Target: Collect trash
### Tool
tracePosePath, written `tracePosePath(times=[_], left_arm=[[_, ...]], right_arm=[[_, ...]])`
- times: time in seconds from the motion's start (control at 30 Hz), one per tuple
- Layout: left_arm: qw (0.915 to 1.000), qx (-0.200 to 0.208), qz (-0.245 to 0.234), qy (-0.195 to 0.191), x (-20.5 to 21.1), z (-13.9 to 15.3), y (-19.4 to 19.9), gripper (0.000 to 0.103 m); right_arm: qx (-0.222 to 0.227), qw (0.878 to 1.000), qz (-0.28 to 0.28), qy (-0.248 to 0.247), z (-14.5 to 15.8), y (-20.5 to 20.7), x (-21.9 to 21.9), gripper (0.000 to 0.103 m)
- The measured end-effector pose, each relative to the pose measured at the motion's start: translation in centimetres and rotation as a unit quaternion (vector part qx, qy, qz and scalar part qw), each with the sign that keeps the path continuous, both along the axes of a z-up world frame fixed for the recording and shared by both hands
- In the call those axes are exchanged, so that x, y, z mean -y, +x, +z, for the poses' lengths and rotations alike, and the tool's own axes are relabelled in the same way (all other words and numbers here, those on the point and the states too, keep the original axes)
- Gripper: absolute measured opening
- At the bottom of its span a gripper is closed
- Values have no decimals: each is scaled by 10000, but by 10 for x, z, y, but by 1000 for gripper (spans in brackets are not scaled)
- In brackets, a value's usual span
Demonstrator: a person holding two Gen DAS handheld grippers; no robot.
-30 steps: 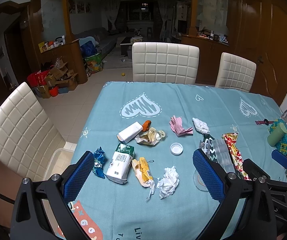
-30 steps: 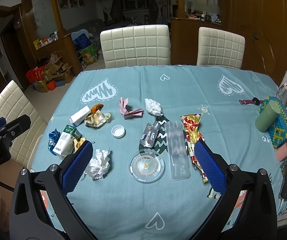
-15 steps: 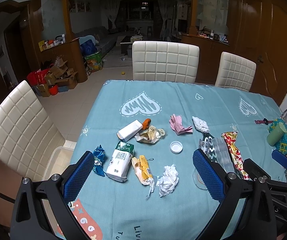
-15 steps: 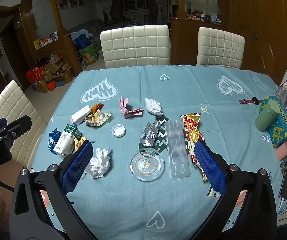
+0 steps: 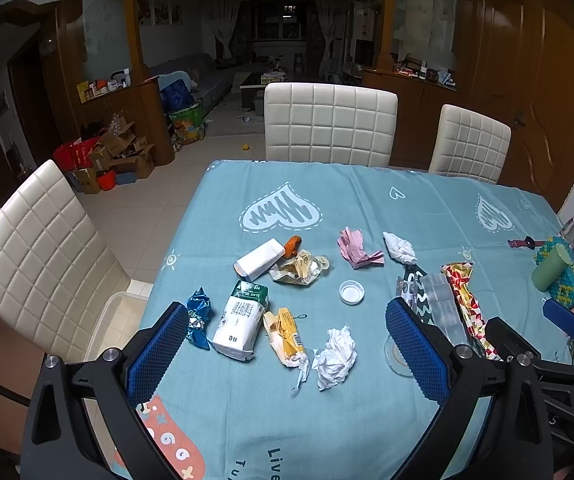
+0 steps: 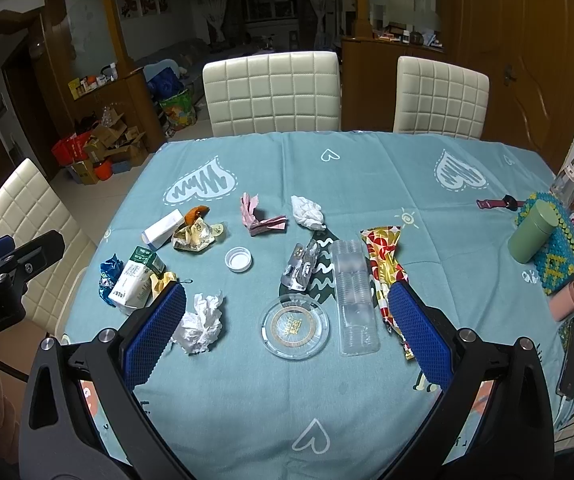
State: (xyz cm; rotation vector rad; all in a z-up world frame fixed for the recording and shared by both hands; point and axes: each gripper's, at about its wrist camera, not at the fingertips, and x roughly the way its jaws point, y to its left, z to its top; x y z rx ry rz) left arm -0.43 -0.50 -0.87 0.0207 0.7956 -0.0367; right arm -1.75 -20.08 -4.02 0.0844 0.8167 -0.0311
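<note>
While both grippers gape empty | right wrist alone shows phone (image 6: pixel 572 360) | left: bin (image 5: pixel 117 320)

The tablecloth (image 6: pixel 367 168) is evenly lit from overhead, with only soft shadows cast. The far room is left dim. Straight lines are bowed by fisheye distortion, and the corners are blacked out.

Matt cloth tablecloth (image 6: pixel 367 168); crumpled white paper (image 6: pixel 201 324); glossy clear plastic tray (image 6: pixel 355 300) — quilted leather-look chairs (image 6: pixel 271 92).
</note>
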Motion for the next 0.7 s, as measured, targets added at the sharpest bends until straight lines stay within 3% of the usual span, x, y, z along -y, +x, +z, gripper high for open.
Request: tracePosePath(times=[0.3,0.7], left_arm=[[10000,-74,-29,-34,-3,-8,-4,96],[9979,-635,-102,91,13,-48,14,96]], right_arm=[[-61,10000,-20,-20,-8,-5,0,100],[-544,9984,-161,-41,-46,7,26,100]])
